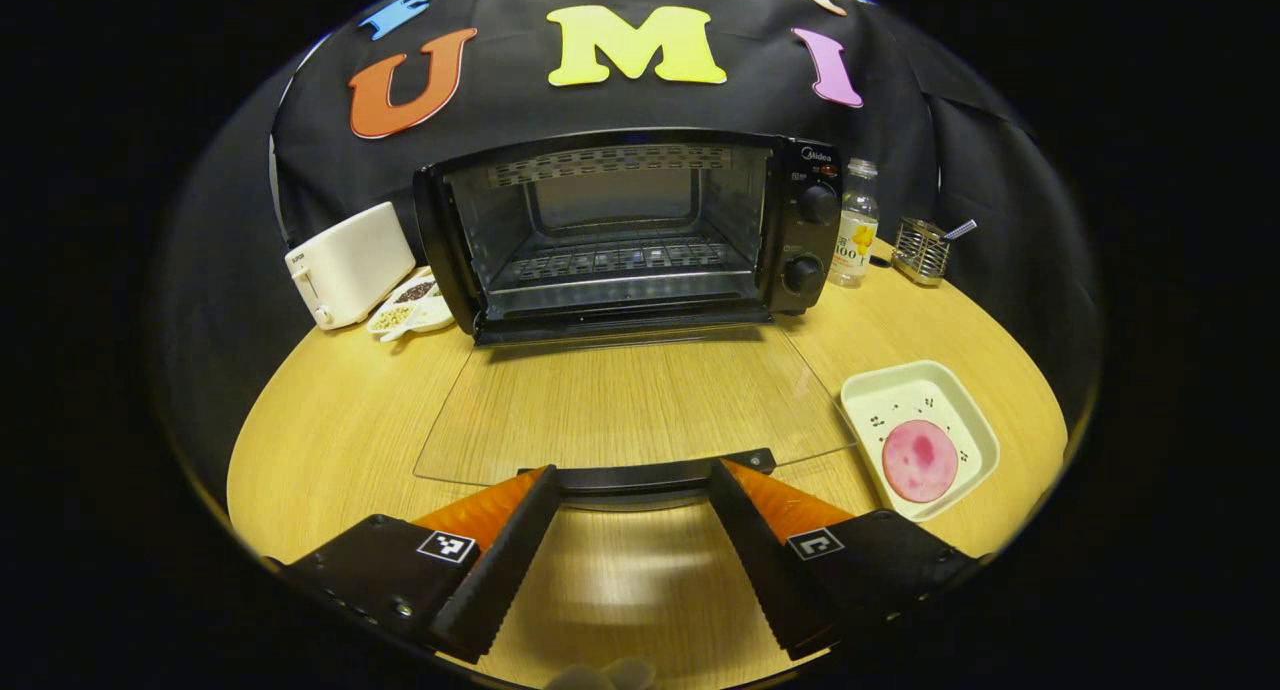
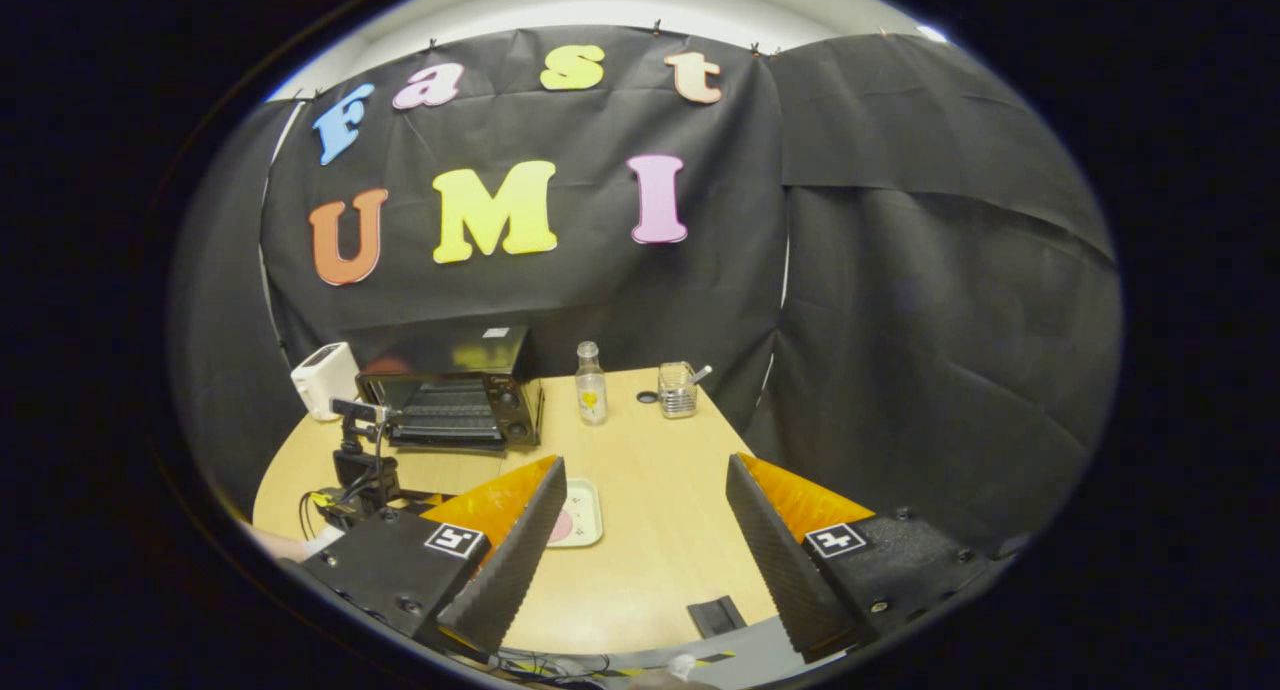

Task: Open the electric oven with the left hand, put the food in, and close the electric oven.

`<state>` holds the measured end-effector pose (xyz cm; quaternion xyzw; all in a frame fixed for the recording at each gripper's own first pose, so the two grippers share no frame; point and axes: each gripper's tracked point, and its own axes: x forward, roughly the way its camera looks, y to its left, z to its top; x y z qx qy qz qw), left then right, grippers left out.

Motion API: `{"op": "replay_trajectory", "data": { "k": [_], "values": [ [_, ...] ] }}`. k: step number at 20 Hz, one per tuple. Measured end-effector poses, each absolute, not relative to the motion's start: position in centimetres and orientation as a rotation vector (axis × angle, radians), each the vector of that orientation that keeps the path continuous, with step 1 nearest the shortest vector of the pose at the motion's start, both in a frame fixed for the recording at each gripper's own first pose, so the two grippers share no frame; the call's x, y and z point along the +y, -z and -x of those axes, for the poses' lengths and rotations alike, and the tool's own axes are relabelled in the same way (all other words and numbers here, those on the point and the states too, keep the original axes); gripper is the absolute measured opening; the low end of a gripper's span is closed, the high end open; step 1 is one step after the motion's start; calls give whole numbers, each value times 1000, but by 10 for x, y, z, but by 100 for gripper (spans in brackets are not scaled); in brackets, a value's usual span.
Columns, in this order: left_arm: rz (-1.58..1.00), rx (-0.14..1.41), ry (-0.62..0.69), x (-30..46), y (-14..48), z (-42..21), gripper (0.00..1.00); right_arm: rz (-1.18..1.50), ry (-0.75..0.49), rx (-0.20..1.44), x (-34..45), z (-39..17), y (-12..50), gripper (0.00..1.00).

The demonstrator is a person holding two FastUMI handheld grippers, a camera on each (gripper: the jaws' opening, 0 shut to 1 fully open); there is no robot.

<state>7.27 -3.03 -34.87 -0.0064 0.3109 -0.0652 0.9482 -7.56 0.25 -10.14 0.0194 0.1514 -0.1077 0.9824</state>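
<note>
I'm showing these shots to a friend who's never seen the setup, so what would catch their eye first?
Most likely the black electric oven at the back of the wooden table, with its glass door folded flat toward the left tool, whose open fingers flank the door handle. Next, the pink slice of food on a white square plate, right of the door.

**Count on the table**

I count one electric oven (image 1: 620,235), door (image 1: 630,410) down, with two knobs (image 1: 817,204) on its front. One white toaster (image 1: 348,264) and one divided snack dish (image 1: 412,305) sit toward the table's left rear edge. One bottle (image 1: 856,225) and one wire holder (image 1: 920,251) stand toward the right rear edge. One plate (image 1: 920,432) carries one pink slice of food (image 1: 920,460).
</note>
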Motion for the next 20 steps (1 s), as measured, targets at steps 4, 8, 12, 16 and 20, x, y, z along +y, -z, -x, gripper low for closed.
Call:
{"op": "replay_trajectory", "data": {
  "k": [4,8,12,16,20],
  "values": [
    [37,565,102,-6,320,-69,97,-35,182,326,-8,51,116,100],
    [55,475,55,24,270,-54,97,-63,132,359,-27,12,140,100],
    [64,380,6,35,205,-35,97,-91,42,431,-38,-39,181,100],
    [50,294,-20,32,139,-13,97,-138,-72,550,-33,-84,237,100],
    [65,243,-53,20,92,12,97,-186,-167,667,-26,-128,292,98]
  ]
}}
